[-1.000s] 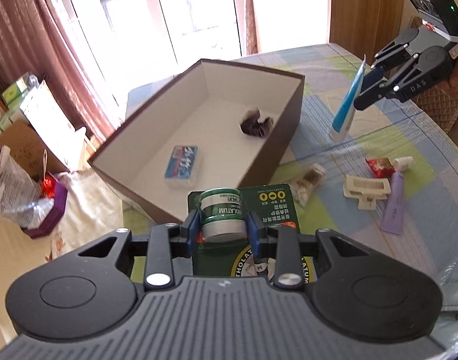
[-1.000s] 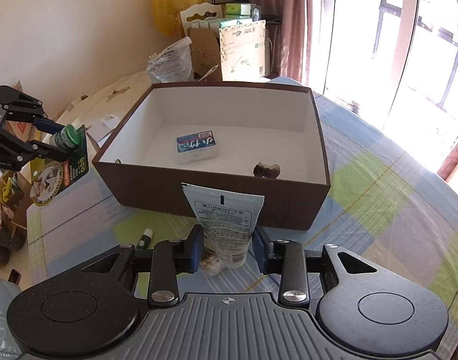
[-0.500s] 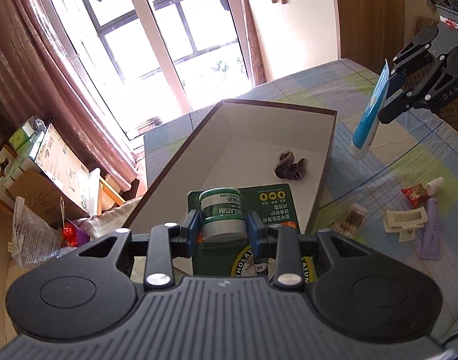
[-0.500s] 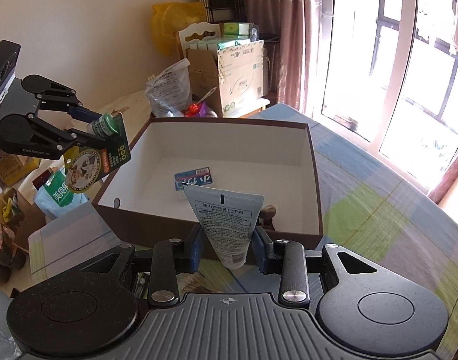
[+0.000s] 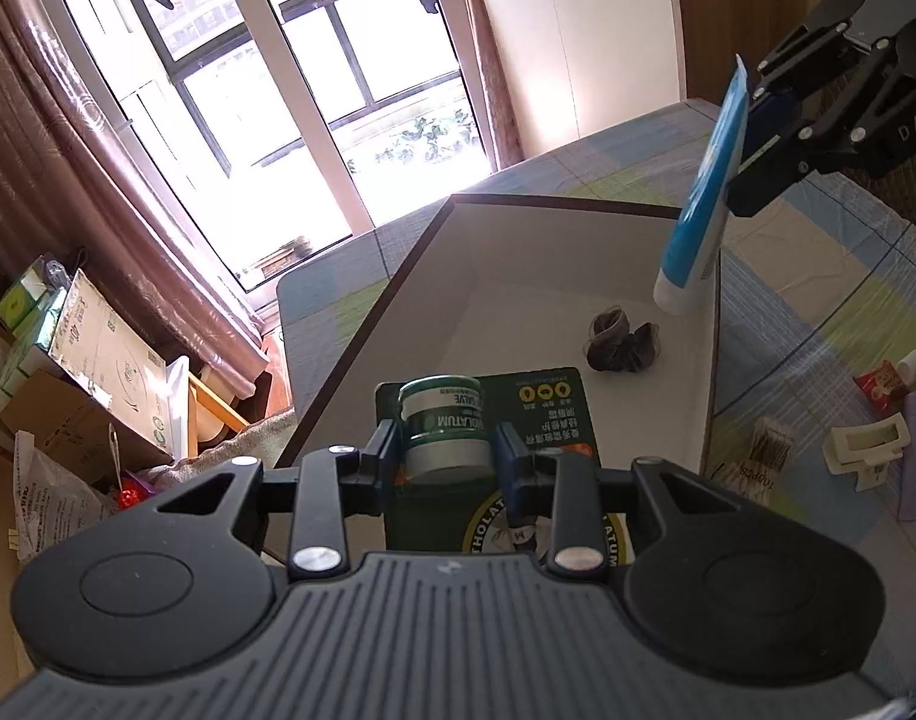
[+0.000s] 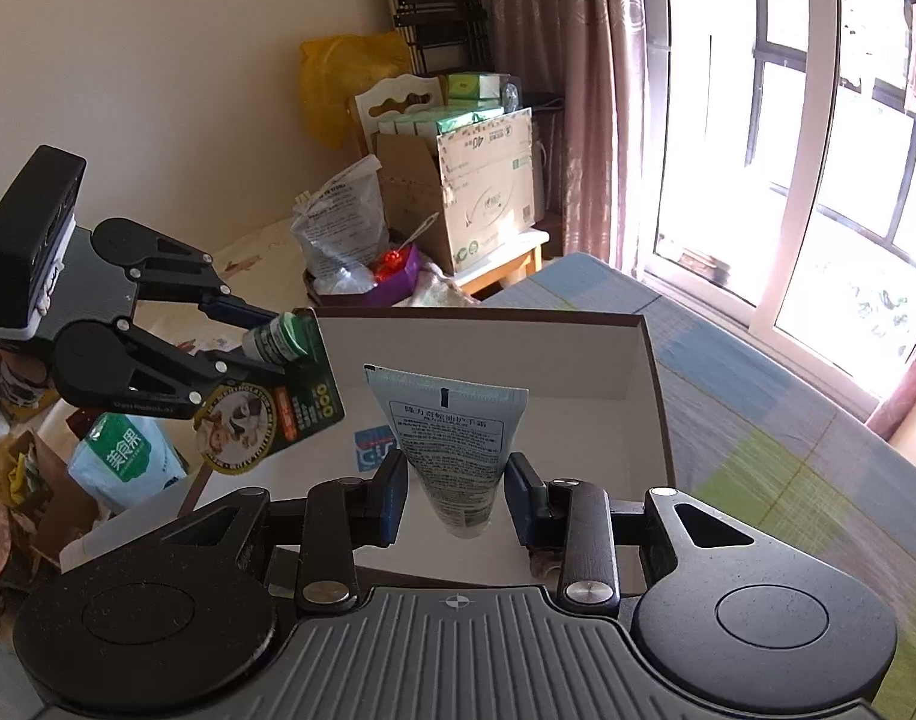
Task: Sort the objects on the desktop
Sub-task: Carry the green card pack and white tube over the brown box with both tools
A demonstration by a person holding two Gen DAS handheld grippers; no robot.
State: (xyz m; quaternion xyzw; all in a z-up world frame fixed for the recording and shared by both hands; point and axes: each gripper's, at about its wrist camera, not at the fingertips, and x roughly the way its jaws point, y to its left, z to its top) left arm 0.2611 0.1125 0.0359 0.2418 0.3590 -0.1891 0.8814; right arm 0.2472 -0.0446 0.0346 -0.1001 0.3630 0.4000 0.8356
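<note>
- the left gripper is clenched on a small green tin fixed to a green backing card; its two fingers press the tin's sides.
- in the right wrist view the left gripper holds the tin and card in the air above the left edge of the box, with the card tilted.
- the right gripper is clenched on a tube; the crimped flat end points away from the camera and the fingers grip it near the narrow end.
- in the left wrist view the right gripper holds the blue and white tube nearly upright, cap end down, over the far right corner of the brown box.
- the box is open, white inside, and sits on a checked tablecloth.
- a dark scrunched hair tie lies on the box floor.
- a blue and white packet also lies in the box, partly hidden behind the tube.
- on the cloth to the right of the box lie a pack of cotton swabs, a cream hair clip, a lilac tube, a red wrapper and a small white bottle.
- cardboard boxes and bags stand near the curtain beyond the table.
</note>
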